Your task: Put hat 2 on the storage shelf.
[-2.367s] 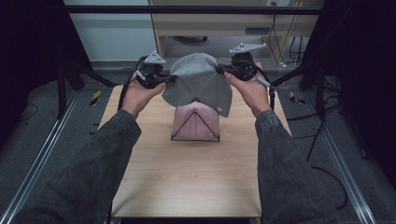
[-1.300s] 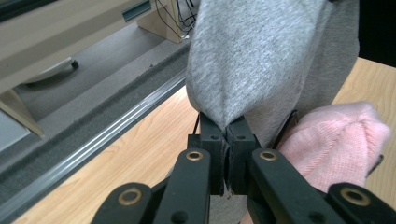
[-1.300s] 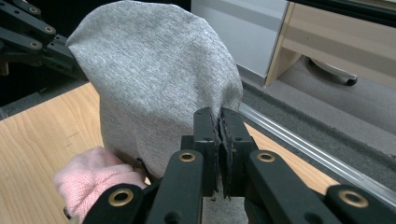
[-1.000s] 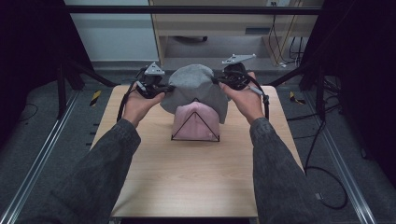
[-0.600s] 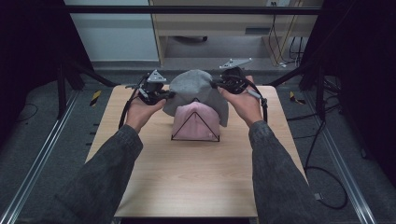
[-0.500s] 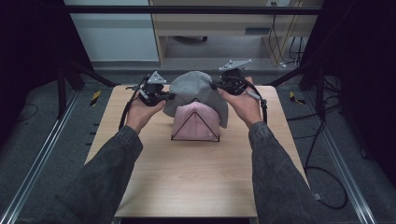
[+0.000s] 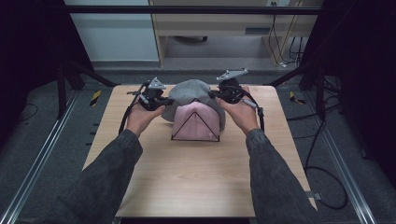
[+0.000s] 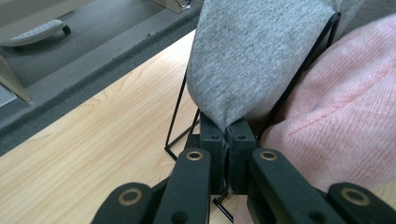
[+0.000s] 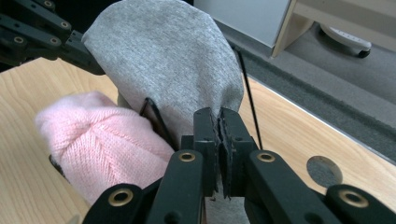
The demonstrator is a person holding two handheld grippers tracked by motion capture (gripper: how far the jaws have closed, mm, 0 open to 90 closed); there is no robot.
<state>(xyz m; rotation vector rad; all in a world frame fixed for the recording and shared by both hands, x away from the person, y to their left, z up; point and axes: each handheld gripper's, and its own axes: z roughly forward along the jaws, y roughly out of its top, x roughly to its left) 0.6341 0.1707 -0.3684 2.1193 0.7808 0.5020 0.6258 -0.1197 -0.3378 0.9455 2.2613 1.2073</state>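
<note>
Grey cloth [image 7: 189,93] over the wire stand [image 7: 195,127], both grippers' jaws clamped on its edges, hands level either side

Even, soft light from overhead falls on the pale wooden worktop [image 7: 196,163] in the high view, leaving it bright and free of glare, while the sides of the frame sink into near-black and the picture itself is slightly soft and grainy. Shadows are faint, only a thin dark edge under the sleeves. Both gripper views are bright and crisp on the grey cloth [image 8: 252,56] and pink knit [image 9: 100,140], with the black jaws at the bottom slightly soft.
</note>
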